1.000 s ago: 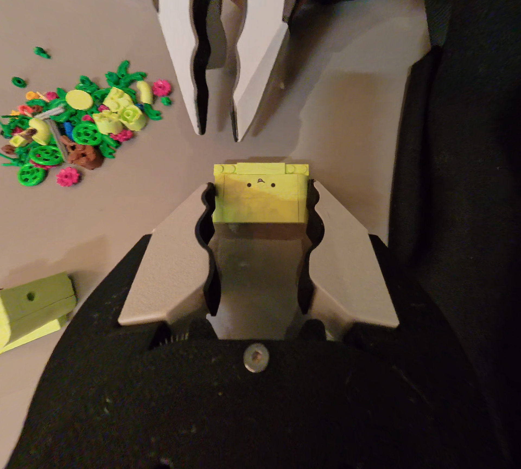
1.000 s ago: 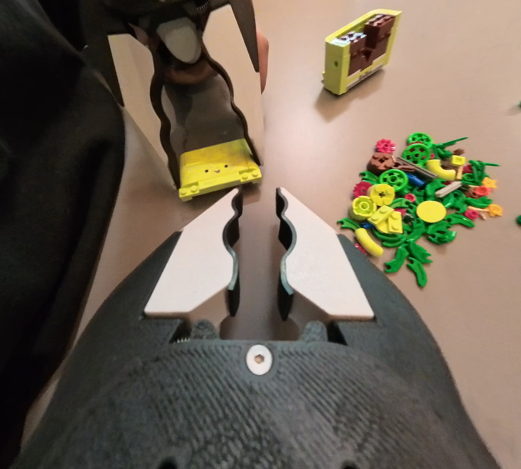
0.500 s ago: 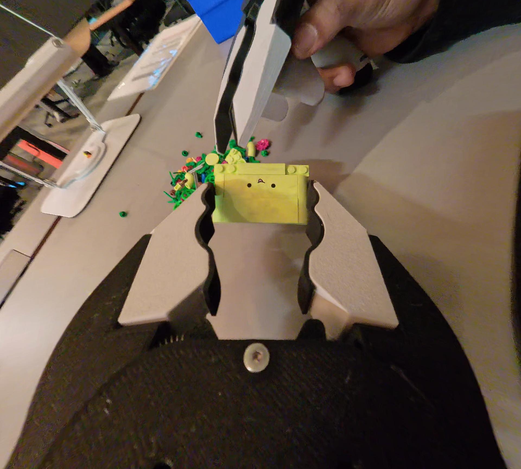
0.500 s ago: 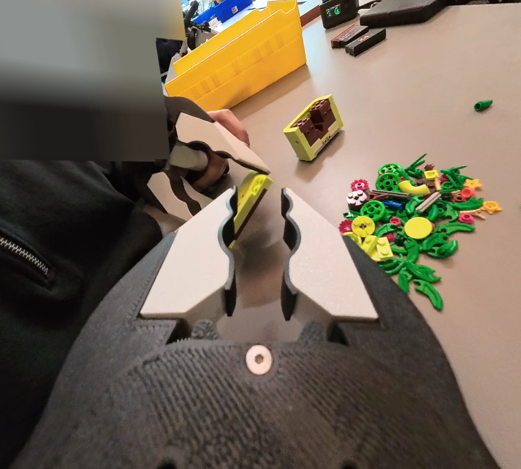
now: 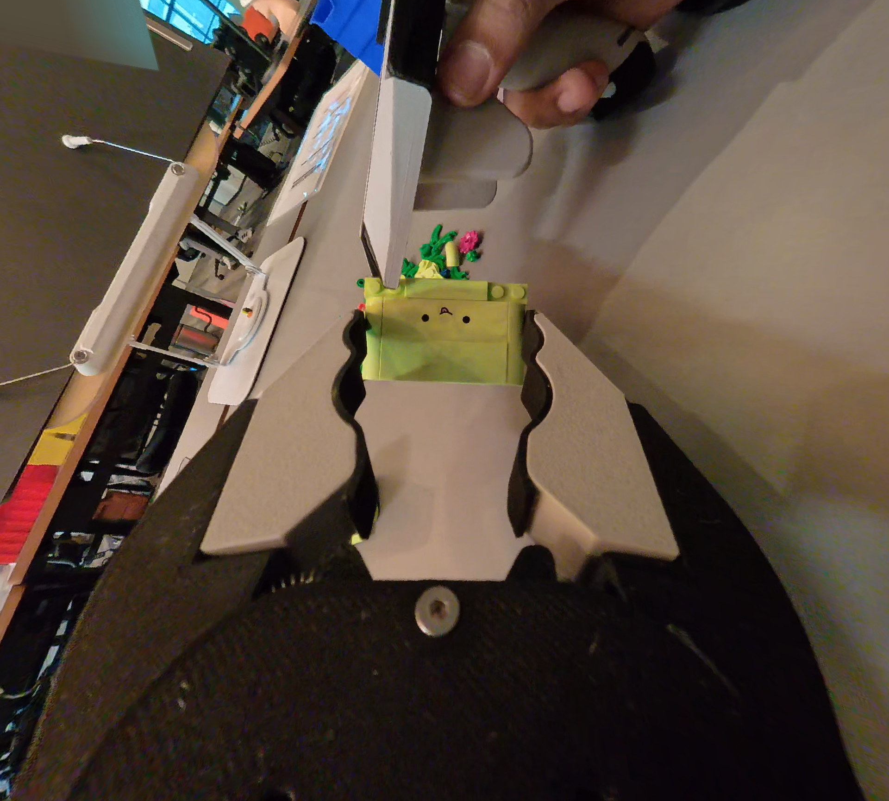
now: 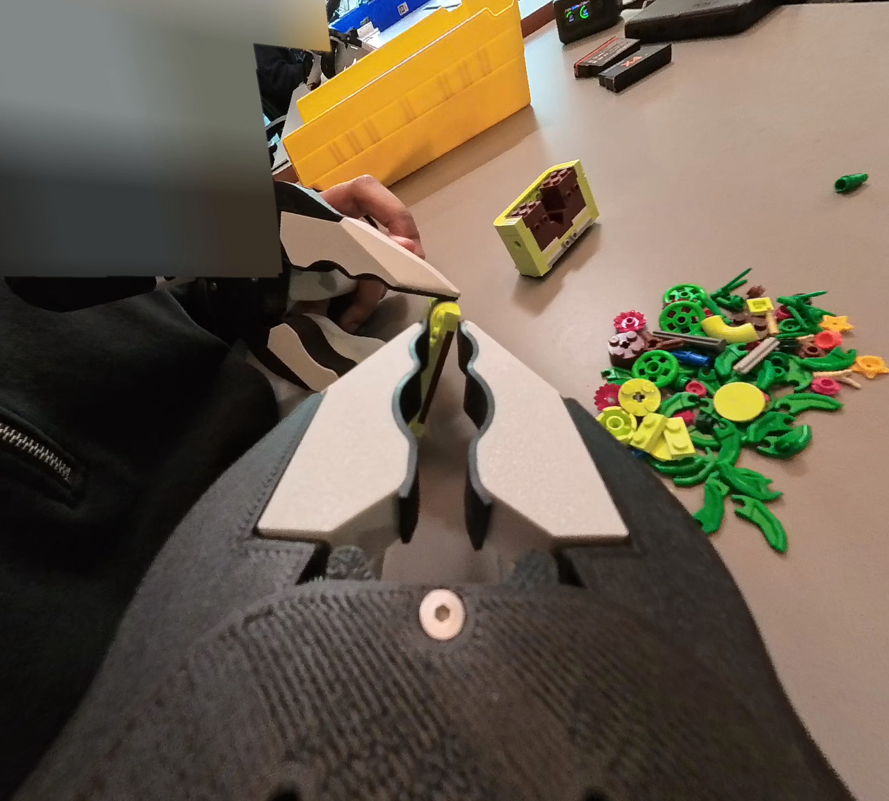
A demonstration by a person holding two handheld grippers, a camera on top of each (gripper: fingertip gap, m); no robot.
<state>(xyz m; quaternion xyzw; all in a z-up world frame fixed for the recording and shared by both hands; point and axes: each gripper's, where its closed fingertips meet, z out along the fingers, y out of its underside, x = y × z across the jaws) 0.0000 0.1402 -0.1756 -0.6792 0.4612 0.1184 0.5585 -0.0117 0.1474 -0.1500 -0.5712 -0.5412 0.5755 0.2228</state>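
The left gripper (image 5: 442, 344) clamps its fingers on the two side edges of a flat lime-green brick panel with a small printed face (image 5: 442, 340), held above the grey tabletop (image 5: 721, 296). The right gripper (image 6: 445, 330) pinches the panel's top corner between nearly closed fingers. Beyond the panel lies a heap of small green, yellow and pink plastic pieces (image 6: 731, 397), farther off a lime-green brick box with brown bricks inside (image 6: 548, 219), then a yellow plastic bin (image 6: 413, 89).
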